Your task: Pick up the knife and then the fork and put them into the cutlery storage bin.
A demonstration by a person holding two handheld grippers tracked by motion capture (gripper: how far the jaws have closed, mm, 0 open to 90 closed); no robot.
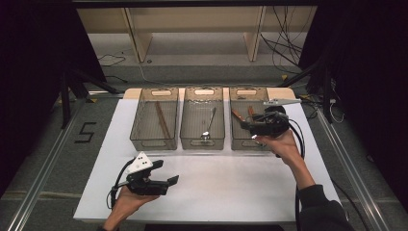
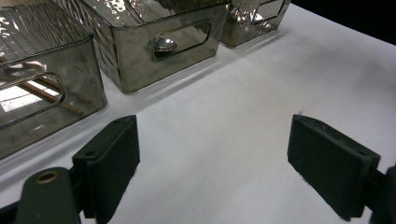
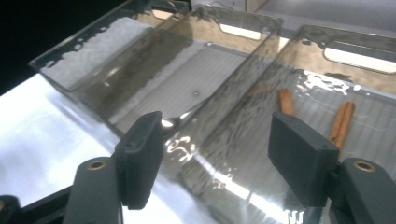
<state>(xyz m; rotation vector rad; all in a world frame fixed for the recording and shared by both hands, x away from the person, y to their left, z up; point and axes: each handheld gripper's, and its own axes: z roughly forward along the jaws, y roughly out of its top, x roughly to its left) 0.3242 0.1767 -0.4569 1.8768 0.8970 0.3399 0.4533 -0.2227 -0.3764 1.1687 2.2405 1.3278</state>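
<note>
brown sticks [image 1: 238,115] lie on the ribbed floor of the right-hand bin [image 1: 240,142], the rightmost of three smoky see-through bins set in a row across the far part of the white table [image 1: 231,187]. in the right gripper view two of them show through the bin's rippled wall, one short [image 3: 285,101] and one longer [image 3: 342,122], lying apart from each other at a slant. the right gripper [image 1: 245,126] hangs over the near end of that bin, held in the person's right hand [image 1: 284,144]; its jaws stand wide apart with nothing between the pads, and the sticks are clear of them, farther into the bin. the middle bin [image 1: 202,142] holds a metal spoon [image 1: 209,126], its bowl toward the near wall and seen through the handle slot in the left gripper view [image 2: 164,45]. the left bin [image 1: 153,142] holds one long thin brown stick [image 1: 162,120] lying lengthwise. the left gripper [image 1: 169,183] sits low above the bare table near its front edge, well apart from the bins, held in the left hand [image 1: 126,199], pointing to the right; its jaws are spread wide and empty, with only white tabletop between them.
</note>
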